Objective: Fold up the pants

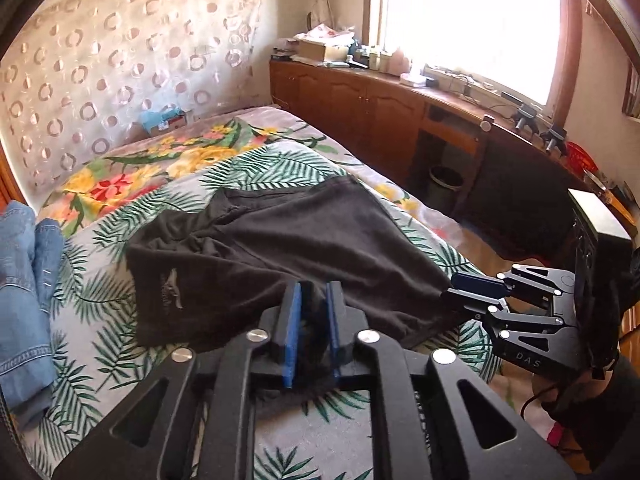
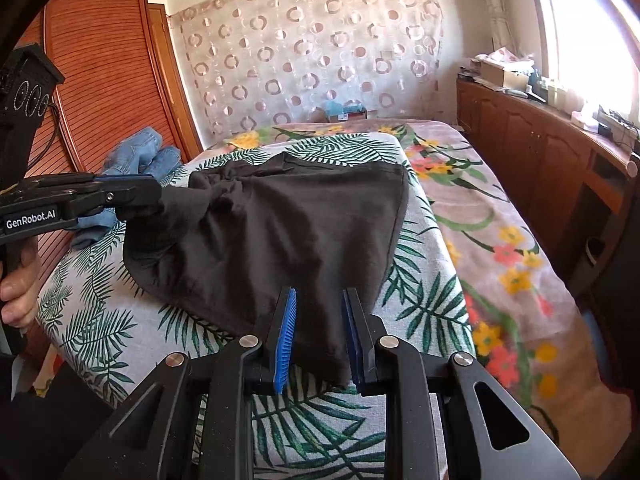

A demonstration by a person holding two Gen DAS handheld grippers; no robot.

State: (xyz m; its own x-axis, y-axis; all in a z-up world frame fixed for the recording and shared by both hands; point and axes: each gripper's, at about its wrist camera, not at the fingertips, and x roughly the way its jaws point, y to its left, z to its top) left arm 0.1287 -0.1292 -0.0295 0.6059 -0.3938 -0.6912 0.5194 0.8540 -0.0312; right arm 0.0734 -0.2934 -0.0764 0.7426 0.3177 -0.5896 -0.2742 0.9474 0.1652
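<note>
Dark grey pants (image 1: 304,248) lie across the leaf-print sheet on the bed, partly lifted at the near edge; they also show in the right wrist view (image 2: 288,224). My left gripper (image 1: 314,300) is shut on the pants' near edge, cloth bunched between its blue pads. It shows from the side in the right wrist view (image 2: 156,196), pinching a raised corner. My right gripper (image 2: 318,328) holds the other near corner between its blue pads, which stand a little apart with cloth between them. It shows in the left wrist view (image 1: 452,288), closed on the pants' right corner.
Blue jeans (image 1: 24,280) lie at the bed's left side, seen also in the right wrist view (image 2: 140,160). A wooden cabinet (image 1: 380,108) with clutter runs under the window on the right. A waste bin (image 1: 444,184) stands by it. A wooden wardrobe (image 2: 104,80) stands left.
</note>
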